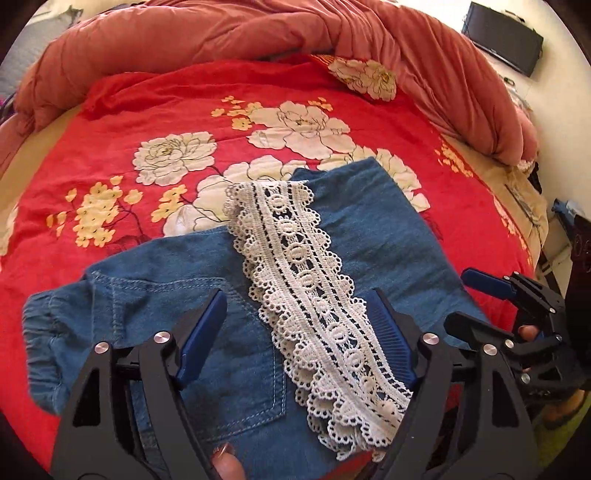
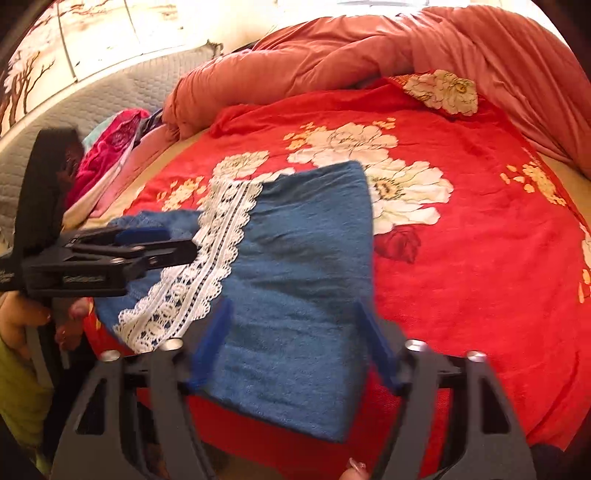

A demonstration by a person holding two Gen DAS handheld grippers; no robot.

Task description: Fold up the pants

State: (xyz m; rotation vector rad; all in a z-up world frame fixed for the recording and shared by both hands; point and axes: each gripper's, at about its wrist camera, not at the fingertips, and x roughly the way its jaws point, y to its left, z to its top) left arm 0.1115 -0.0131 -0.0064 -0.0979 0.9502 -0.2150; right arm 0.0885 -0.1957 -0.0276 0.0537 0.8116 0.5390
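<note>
Blue denim pants [image 1: 207, 295] with a white lace strip [image 1: 306, 280] lie folded over on the red flowered bedspread [image 1: 110, 122]. My left gripper [image 1: 299, 306] is open, its blue pads either side of the lace just above the denim. It shows from the side in the right wrist view [image 2: 173, 243]. My right gripper [image 2: 295, 314] is open over the near end of the pants [image 2: 306, 280], holding nothing. It also shows at the right edge of the left wrist view [image 1: 476, 299]. The lace [image 2: 214, 251] runs along the pants' left side.
A bunched salmon duvet [image 1: 229, 33] lies along the far side of the bed and curves down the right [image 2: 517, 74]. Pink clothes [image 2: 110, 155] lie by the grey headboard [image 2: 92, 107]. A dark screen [image 1: 506, 40] hangs on the wall.
</note>
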